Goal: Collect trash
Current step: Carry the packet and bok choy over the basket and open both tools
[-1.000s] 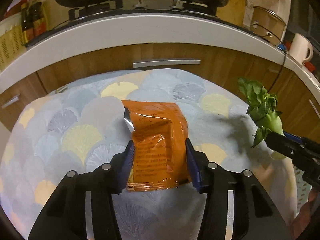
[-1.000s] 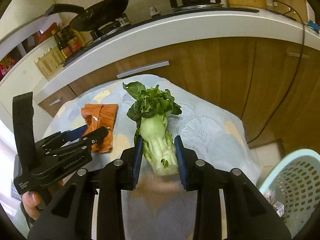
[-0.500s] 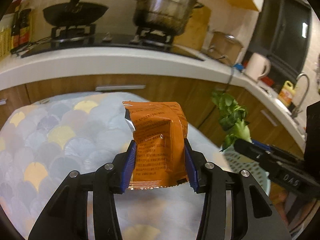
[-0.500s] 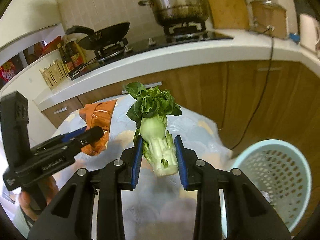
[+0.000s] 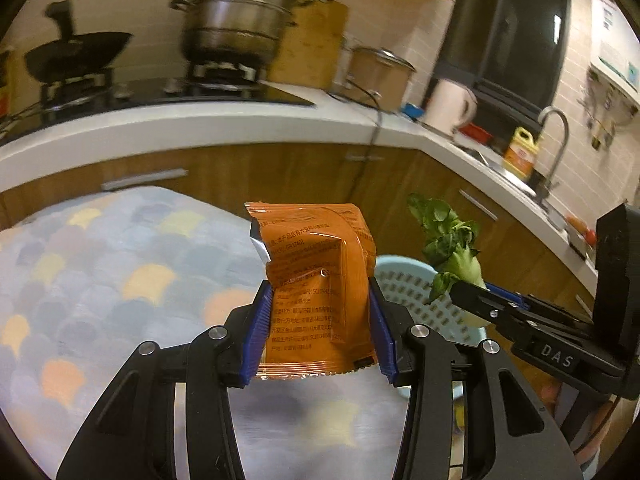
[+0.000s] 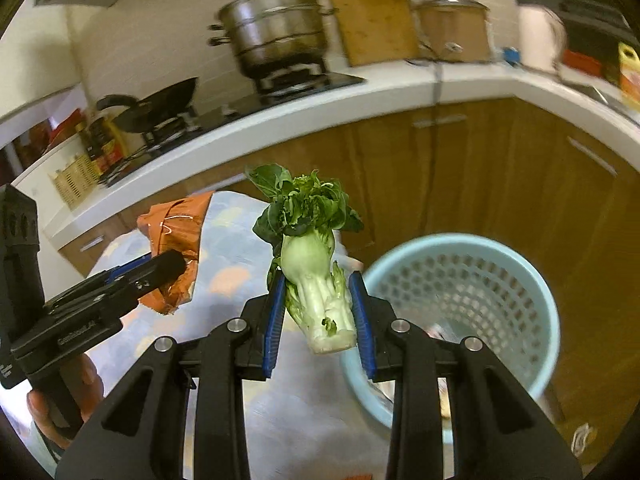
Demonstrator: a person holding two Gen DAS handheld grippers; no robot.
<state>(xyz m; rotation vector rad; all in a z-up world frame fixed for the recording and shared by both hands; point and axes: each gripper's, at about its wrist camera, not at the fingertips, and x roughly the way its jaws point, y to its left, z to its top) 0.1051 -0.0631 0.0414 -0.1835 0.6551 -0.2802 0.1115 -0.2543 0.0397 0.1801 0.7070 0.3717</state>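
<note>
Trash in both grips: crinkled orange foil snack packet [image 5: 320,280] is standing upright between the blue pads of the left gripper [image 5: 318,330], jaws pinching its sides. Pale-stemmed green bok choy [image 6: 316,276] is sitting clamped leaf-up in the right gripper [image 6: 318,316], jaws narrow. Light blue perforated plastic basket [image 6: 532,300] is showing just right of those jaws, scallop-patterned tablecloth [image 5: 100,280] underneath.
</note>
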